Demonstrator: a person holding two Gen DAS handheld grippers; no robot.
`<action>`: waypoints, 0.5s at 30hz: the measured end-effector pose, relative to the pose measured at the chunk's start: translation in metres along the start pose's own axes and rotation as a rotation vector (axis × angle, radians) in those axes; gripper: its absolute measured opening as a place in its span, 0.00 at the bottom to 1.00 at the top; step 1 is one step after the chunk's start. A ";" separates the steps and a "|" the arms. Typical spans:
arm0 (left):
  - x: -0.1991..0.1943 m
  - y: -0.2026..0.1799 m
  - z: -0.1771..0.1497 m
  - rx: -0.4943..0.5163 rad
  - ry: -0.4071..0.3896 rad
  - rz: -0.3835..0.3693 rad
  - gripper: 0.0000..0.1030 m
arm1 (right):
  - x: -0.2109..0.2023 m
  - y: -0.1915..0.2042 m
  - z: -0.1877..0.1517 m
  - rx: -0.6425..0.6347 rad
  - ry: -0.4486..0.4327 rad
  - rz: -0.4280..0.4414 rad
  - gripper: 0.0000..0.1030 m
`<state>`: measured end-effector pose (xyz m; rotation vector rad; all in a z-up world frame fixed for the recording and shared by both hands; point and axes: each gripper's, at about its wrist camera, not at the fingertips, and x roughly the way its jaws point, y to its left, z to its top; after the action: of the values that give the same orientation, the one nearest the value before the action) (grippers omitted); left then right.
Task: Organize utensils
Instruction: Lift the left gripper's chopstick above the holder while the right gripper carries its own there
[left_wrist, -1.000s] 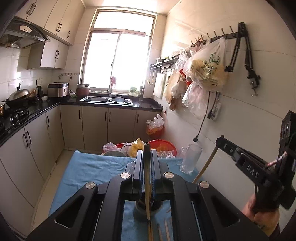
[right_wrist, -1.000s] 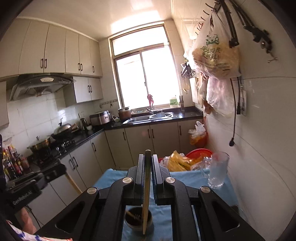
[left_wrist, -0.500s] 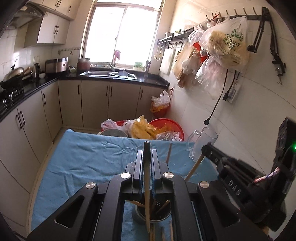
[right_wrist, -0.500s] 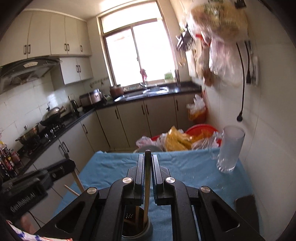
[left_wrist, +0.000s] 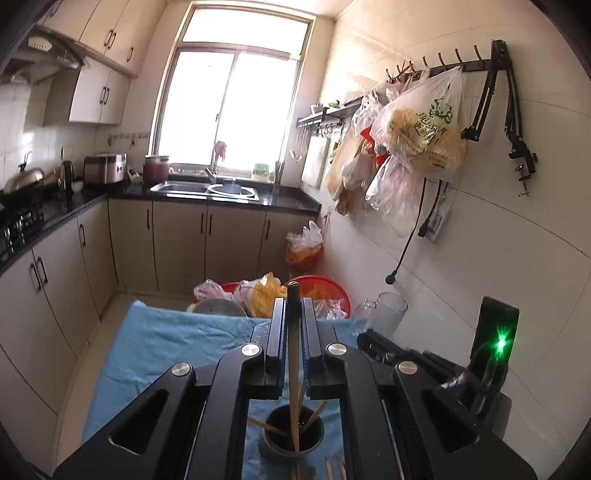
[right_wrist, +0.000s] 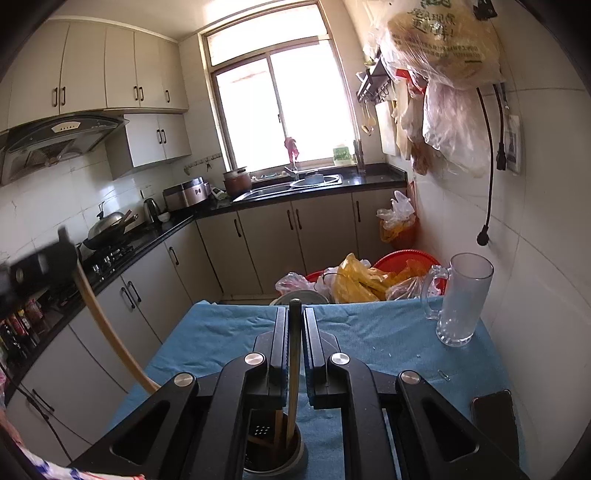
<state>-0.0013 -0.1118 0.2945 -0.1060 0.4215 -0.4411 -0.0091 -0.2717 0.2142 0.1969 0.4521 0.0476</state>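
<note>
We take the dark utensil holder (left_wrist: 293, 435) as our landmark; it stands on the blue cloth (left_wrist: 166, 354) of the tabletop, at the near end.

Left gripper (left_wrist: 293, 321): jaws closed on a single chopstick (left_wrist: 293, 369), clamped upright between them, its lower end reaching down inside the utensil holder. Several more chopsticks lean in the holder at angles, and a few loose chopsticks (left_wrist: 332, 469) lie on the cloth just in front of it.

Right gripper (right_wrist: 294, 325): jaws likewise closed on a second chopstick (right_wrist: 293, 369), upright, its lower end inside the same holder (seen from this side with a perforated inner wall).

Writing: the hanging plastic bag (left_wrist: 424, 129) on the wall hooks carries green printed characters, too distorted for us to read. We cannot make out the lettering on the left gripper's body where it shows, blurred, in the right wrist view.

Edges and room: beyond the holder the cloth lies open up to the far tabletop edge. A glass mug (right_wrist: 461, 299) stands far right of the holder, near the tiled wall. A dark phone (right_wrist: 493, 410) lies right of the holder, close to the right edge. Beyond the far edge sit red basins (right_wrist: 402, 258) with plastic bags.
</note>
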 end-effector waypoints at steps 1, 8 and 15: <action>0.001 -0.001 0.001 0.002 0.000 0.002 0.06 | -0.001 0.001 0.000 -0.001 0.000 0.001 0.07; 0.040 0.003 -0.010 0.002 0.075 0.036 0.06 | 0.007 -0.001 -0.003 0.000 0.024 0.000 0.07; 0.088 0.018 -0.042 -0.041 0.232 0.060 0.06 | 0.027 -0.006 -0.013 0.017 0.076 0.000 0.07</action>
<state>0.0604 -0.1344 0.2197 -0.0818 0.6608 -0.3864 0.0098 -0.2730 0.1898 0.2124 0.5279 0.0516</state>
